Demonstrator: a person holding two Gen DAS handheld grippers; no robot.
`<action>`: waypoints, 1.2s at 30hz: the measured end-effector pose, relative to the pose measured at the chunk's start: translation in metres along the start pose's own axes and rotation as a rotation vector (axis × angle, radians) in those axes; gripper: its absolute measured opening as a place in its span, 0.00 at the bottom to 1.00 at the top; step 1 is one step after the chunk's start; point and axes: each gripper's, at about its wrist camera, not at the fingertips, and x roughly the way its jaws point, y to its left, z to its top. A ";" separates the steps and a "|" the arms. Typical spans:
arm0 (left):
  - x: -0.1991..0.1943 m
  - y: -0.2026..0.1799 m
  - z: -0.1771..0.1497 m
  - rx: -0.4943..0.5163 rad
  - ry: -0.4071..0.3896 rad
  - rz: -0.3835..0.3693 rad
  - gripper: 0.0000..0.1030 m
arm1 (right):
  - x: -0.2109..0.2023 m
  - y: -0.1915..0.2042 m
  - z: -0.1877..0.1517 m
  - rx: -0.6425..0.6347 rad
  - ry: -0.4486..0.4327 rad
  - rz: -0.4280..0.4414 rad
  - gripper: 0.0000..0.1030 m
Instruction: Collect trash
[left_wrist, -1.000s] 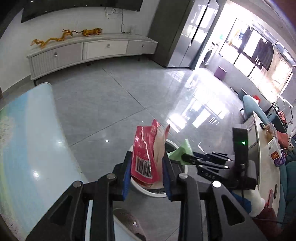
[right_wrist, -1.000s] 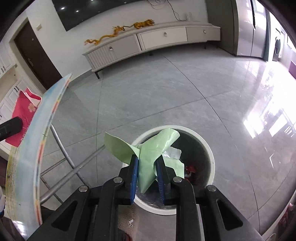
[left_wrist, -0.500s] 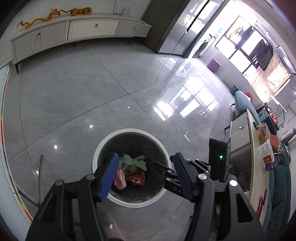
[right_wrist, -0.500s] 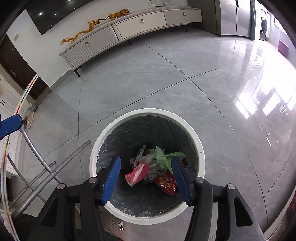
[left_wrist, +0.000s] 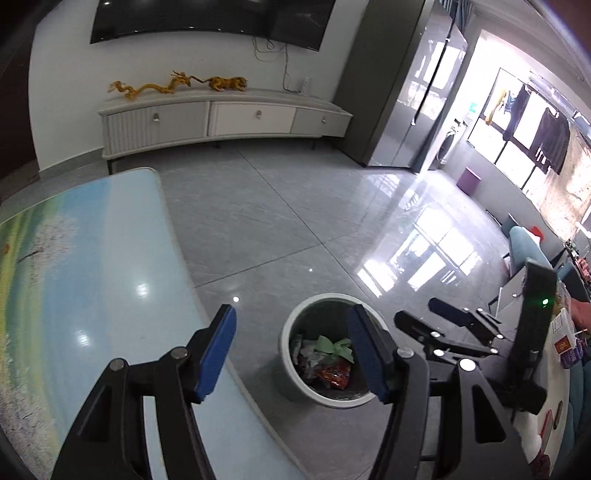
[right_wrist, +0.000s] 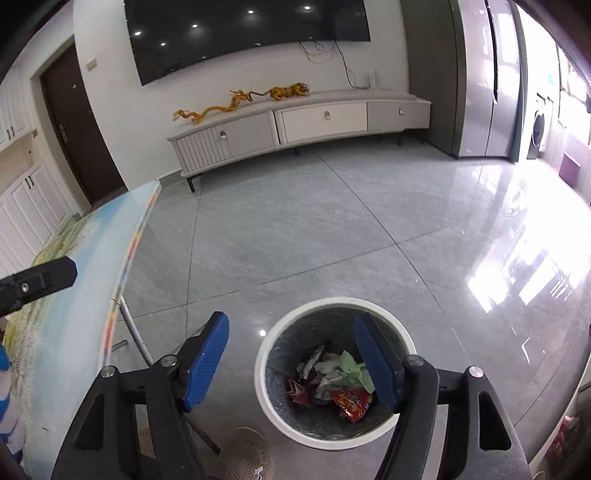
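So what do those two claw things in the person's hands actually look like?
Both match: the left gripper and right gripper have black angular linkage arms with silver rivets and ribbed blue pads. A black box with a green light stands on the right one.

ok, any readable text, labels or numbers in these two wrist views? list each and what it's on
No text is legible in either view.
Red snack wrapper in the trash bin: printed, too blurred to read.
Slipper: small dark mark, too small to read.
White box at far right: red label, illegible.
Green sign near the window: blurred.
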 end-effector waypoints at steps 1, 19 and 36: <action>-0.013 0.009 -0.004 -0.005 -0.020 0.026 0.62 | -0.007 0.011 0.004 -0.015 -0.019 0.002 0.74; -0.219 0.151 -0.075 -0.121 -0.335 0.511 0.78 | -0.098 0.197 0.005 -0.237 -0.227 0.098 1.00; -0.271 0.149 -0.103 -0.166 -0.428 0.585 1.00 | -0.120 0.220 -0.014 -0.259 -0.270 0.112 1.00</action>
